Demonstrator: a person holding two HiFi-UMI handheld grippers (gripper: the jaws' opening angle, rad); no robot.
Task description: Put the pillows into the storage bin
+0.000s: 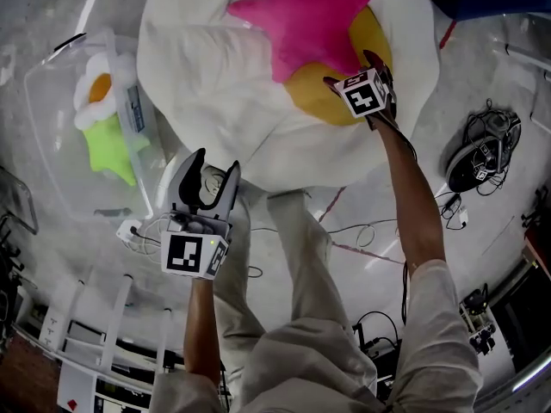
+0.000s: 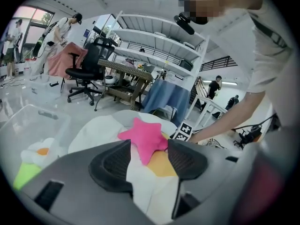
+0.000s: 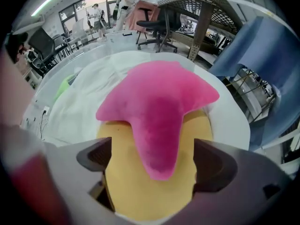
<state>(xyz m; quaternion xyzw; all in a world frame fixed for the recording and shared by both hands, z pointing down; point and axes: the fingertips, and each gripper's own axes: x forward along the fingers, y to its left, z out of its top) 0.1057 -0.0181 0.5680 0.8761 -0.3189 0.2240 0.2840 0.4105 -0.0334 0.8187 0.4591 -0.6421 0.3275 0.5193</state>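
A big white fried-egg pillow (image 1: 224, 84) with a yellow yolk (image 1: 327, 93) lies on the floor, and a pink star pillow (image 1: 301, 20) rests on top of it. My right gripper (image 1: 351, 69) is open at the yolk. In the right gripper view one arm of the pink star (image 3: 157, 111) hangs between the spread jaws of the right gripper (image 3: 154, 163), above the yolk (image 3: 126, 172). My left gripper (image 1: 213, 167) is open at the pillow's near edge with only white fabric (image 2: 150, 182) past its jaws. The clear storage bin (image 1: 43, 89) at left holds a small egg pillow (image 1: 99, 93) and a green star pillow (image 1: 112, 144).
Cables and a black device (image 1: 482, 153) lie on the floor at right. A white power strip (image 1: 129, 231) sits near the bin, with white shelving (image 1: 86, 325) below. A blue cover (image 3: 262, 74), an office chair (image 2: 86, 71) and people stand further off.
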